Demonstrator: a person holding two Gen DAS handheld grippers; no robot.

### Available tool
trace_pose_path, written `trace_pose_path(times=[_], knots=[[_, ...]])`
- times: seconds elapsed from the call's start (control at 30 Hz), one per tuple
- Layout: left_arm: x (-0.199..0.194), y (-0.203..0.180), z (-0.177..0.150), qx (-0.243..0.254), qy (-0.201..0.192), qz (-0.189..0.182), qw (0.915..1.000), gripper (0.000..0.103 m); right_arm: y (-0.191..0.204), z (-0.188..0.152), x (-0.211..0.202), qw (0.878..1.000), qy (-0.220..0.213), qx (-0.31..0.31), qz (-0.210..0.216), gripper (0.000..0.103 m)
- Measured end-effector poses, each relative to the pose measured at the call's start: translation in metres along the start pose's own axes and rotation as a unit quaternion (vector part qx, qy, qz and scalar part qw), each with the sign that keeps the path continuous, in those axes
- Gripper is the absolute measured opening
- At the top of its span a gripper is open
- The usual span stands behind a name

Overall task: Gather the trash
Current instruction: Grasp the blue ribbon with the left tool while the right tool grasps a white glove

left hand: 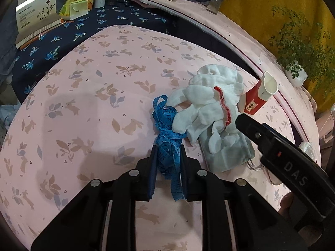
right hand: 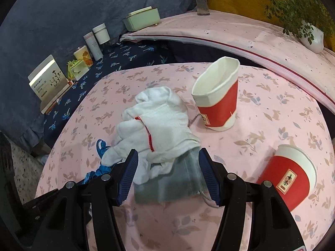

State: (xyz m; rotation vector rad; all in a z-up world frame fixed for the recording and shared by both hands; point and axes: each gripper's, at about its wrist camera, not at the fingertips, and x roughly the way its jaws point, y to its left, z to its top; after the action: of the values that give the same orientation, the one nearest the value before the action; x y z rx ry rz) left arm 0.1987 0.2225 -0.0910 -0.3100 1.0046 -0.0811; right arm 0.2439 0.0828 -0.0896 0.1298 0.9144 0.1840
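- Left wrist view: the left gripper (left hand: 167,163) is pinched on a blue tape measure (left hand: 167,140) on the pink tablecloth (left hand: 94,104).
- The right gripper (right hand: 167,175), fingers spread, is set around white gloves (right hand: 155,123) over a grey pouch (right hand: 178,184).
- Closing and lifting are judged next; two red cups (right hand: 217,102) are left.

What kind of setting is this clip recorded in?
Most likely a home room staged for tidying: a table with a pink rabbit-print cloth, toiletry bottles and a tissue box along a blue fabric backdrop, and a potted plant. Gloves and paper cups litter the cloth.
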Motion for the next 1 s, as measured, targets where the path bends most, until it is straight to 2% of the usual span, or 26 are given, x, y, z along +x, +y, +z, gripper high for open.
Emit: trace_pose_path(times=[0.1, 0.17, 0.23, 0.27, 0.33, 0.63, 1.0], knots=[[-0.001, 0.001, 0.001, 0.003, -0.002, 0.002, 1.0, 0.019, 0.005, 0.005, 0.013, 1.0, 0.005, -0.008, -0.004, 0.056], [-0.002, 0.001, 0.002, 0.005, -0.005, 0.004, 1.0, 0.019, 0.005, 0.005, 0.023, 1.0, 0.014, -0.01, -0.005, 0.049], [-0.003, 0.002, 0.002, 0.005, -0.006, 0.005, 1.0, 0.019, 0.006, 0.004, 0.03, 1.0, 0.024, -0.016, -0.008, 0.033], [-0.003, 0.002, 0.002, 0.006, -0.007, 0.006, 0.9999, 0.019, 0.006, 0.003, 0.033, 0.999, 0.027, -0.019, -0.007, 0.028], [-0.004, 0.001, 0.002, 0.006, -0.008, 0.01, 0.9999, 0.019, 0.006, 0.001, 0.033, 0.999, 0.033, -0.023, -0.003, 0.008], [-0.025, -0.015, 0.001, 0.015, -0.025, 0.002, 0.9996, 0.018, 0.005, 0.007, -0.028, 0.999, -0.017, -0.03, 0.016, 0.007], [-0.071, -0.068, -0.005, 0.051, -0.059, -0.017, 0.9968, 0.018, -0.021, 0.015, -0.116, 0.996, -0.085, -0.012, 0.016, 0.007]])
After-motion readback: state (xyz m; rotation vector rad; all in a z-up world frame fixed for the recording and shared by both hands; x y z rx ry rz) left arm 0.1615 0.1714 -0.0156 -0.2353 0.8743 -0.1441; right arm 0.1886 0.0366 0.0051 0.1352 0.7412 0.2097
